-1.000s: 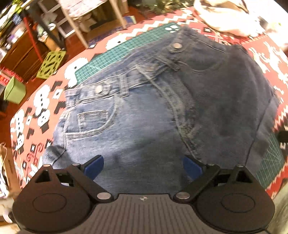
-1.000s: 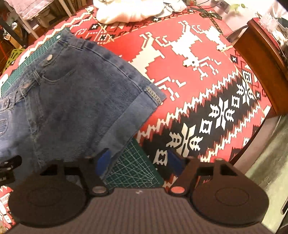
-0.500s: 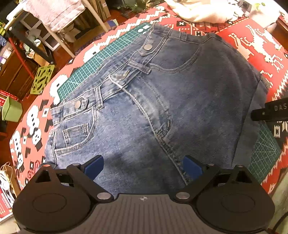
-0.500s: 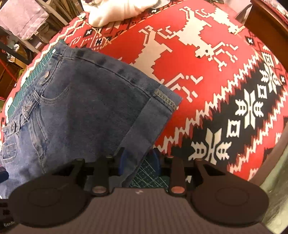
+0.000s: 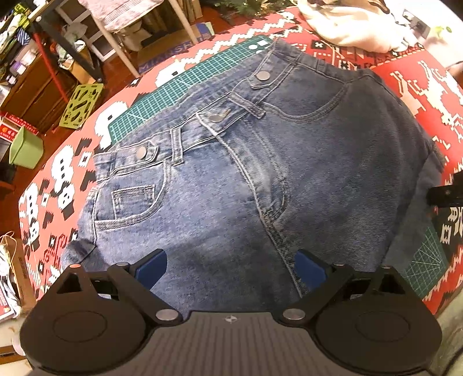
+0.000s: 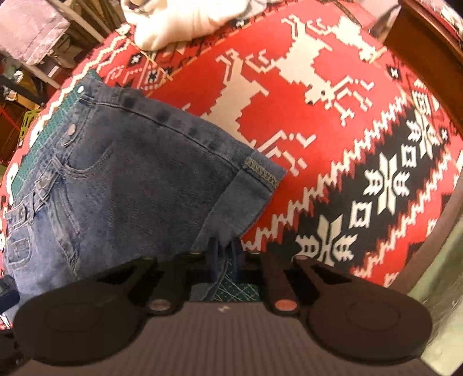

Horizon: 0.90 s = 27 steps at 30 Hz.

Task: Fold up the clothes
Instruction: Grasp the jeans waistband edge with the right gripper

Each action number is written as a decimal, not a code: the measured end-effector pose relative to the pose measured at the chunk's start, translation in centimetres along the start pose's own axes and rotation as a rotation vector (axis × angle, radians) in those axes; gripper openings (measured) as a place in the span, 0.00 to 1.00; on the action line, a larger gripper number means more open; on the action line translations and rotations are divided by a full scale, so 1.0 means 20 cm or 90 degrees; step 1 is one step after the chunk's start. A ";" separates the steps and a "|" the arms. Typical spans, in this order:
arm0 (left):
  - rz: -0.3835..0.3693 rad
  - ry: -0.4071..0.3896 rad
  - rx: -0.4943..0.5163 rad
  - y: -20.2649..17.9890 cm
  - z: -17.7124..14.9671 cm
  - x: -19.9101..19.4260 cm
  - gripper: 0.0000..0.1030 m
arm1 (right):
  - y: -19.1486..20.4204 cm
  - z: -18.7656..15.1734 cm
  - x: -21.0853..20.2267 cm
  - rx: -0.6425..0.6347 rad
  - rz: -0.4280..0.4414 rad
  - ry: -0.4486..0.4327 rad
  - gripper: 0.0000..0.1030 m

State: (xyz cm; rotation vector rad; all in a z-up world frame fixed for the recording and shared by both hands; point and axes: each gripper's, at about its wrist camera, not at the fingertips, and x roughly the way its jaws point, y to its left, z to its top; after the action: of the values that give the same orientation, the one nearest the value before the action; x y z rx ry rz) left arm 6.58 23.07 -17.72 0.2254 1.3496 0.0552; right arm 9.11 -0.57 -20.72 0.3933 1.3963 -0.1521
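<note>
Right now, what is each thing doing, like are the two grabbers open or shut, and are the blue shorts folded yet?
Blue denim shorts: spread flat, front up, not yet folded, waistband buttons fastened.
Left gripper: open, over the shorts' near edge, holding nothing.
Right gripper: shut on the shorts' cuffed leg hem.
Green cutting mat: flat, mostly covered by the shorts.
Red patterned tablecloth: spread flat.
White cloth: bunched, unfolded, at the far edge.

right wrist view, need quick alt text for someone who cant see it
The right gripper is shut on the hem of denim shorts lying flat on a red patterned tablecloth. A white garment is heaped at the table's far edge.
</note>
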 end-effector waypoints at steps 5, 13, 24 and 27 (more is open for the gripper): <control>0.005 -0.001 0.000 0.02 -0.02 -0.01 0.92 | -0.06 -0.02 -0.10 -0.006 -0.018 -0.010 0.04; 0.002 0.002 -0.005 0.04 -0.03 0.00 0.89 | -0.16 -0.02 -0.09 0.022 -0.037 -0.032 0.11; 0.000 -0.001 0.002 0.05 0.00 0.00 0.89 | -0.25 0.18 0.04 0.009 -0.044 -0.078 0.23; 0.003 0.001 0.006 0.05 0.00 0.00 0.89 | -0.23 0.19 0.06 -0.007 -0.047 -0.082 0.23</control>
State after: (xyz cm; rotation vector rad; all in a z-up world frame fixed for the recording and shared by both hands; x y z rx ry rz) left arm 6.61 24.13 -17.62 0.2372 1.3517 0.0526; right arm 11.40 -6.02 -22.14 0.3164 1.2848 -0.2263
